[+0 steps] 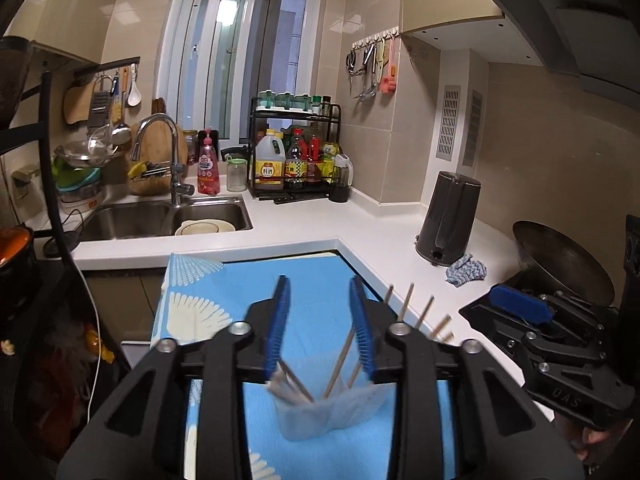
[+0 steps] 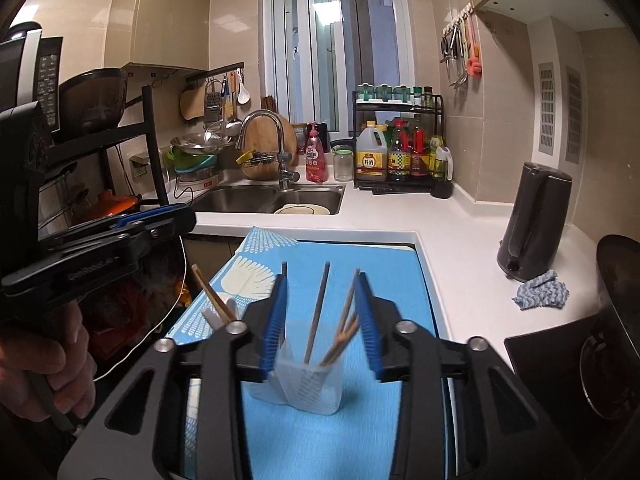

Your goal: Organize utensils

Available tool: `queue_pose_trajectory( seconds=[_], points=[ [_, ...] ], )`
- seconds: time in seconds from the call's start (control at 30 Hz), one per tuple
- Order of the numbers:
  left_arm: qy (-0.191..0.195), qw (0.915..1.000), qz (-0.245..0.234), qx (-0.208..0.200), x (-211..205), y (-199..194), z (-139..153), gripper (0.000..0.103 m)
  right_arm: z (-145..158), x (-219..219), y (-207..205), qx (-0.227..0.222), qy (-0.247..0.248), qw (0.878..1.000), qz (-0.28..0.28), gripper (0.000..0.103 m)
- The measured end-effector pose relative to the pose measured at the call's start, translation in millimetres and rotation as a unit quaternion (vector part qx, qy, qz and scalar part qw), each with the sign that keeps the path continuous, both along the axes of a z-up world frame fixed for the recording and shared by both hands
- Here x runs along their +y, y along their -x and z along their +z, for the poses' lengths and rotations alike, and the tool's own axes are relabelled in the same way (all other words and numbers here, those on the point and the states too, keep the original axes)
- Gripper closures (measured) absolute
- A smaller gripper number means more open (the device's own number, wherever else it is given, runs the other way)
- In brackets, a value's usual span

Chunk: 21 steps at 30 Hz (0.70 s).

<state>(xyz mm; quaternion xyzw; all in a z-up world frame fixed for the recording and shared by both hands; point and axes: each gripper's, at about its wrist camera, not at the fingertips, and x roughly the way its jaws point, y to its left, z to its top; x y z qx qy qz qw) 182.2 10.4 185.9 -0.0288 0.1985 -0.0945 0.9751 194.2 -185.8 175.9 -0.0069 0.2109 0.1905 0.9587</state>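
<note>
Your utensils are thin wooden chopsticks (image 2: 344, 332) and one darker stick (image 2: 318, 312), blurred, standing in a translucent plastic holder (image 2: 304, 388) on the blue patterned cloth (image 2: 360, 264) beside the white counter (image 2: 460, 216). The sticks rise from the holder with their long axes near upright, tips fanning up and away from you. Your left gripper (image 1: 320, 332) and right gripper (image 2: 322, 324) each stand partly spread, blue pads (image 2: 276, 320) gripping nothing, the holder below between the fingers.
</note>
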Motion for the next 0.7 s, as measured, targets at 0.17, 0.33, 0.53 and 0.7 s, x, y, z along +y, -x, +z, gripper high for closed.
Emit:
queue_pose_trajectory(
  seconds=[0.17, 0.33, 0.53, 0.7],
  points=[
    [0.011, 0.9991, 0.035, 0.023, 10, 42, -40, 0.032, -27, -12, 40, -0.003, 0.005, 1.000, -0.009, 0.030],
    [0.010, 0.9961, 0.076, 0.042, 6, 65, -95, 0.013, -68, -15, 60, -0.004, 0.041, 0.999, -0.035, 0.008],
    [-0.004, 0.9926, 0.107, 0.057, -3, 64, -119, 0.007, -113, -32, 55, 0.007, 0.028, 0.997, -0.076, 0.006],
    [-0.008, 0.9915, 0.115, 0.060, -1, 64, -136, 0.008, -122, -39, 52, 0.006, 0.011, 0.996, -0.085, 0.006]
  ],
)
